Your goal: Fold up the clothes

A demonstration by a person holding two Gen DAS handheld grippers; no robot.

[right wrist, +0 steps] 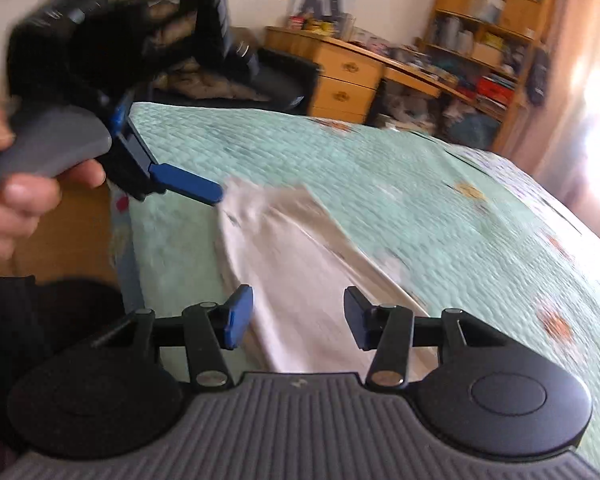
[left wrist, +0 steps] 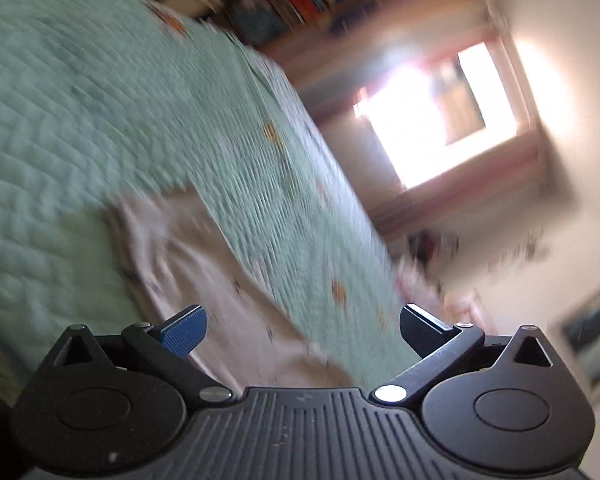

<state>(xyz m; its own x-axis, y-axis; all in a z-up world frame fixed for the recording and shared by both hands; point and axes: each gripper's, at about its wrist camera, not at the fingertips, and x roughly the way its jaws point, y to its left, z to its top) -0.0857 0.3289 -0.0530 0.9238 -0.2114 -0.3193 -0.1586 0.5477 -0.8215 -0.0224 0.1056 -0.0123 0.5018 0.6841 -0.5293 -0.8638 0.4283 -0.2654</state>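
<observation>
Approaching the pale garment (right wrist: 300,264), which lies rumpled on the green quilted bedspread (right wrist: 380,184) near its edge, I judge the fold not yet begun. My right gripper (right wrist: 298,316) hangs over the cloth, jaws part-spread with nothing pinched. My left gripper (left wrist: 304,332) is spread wide and empty, over the far side of the garment. Next, each gripper calls for a hem corner to close on.

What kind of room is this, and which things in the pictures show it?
Most likely a bedroom, perhaps a child's. A bed with a green quilted cover fills the view, with a white garment lying on it. Behind stand a wooden desk with drawers and crowded shelves.
</observation>
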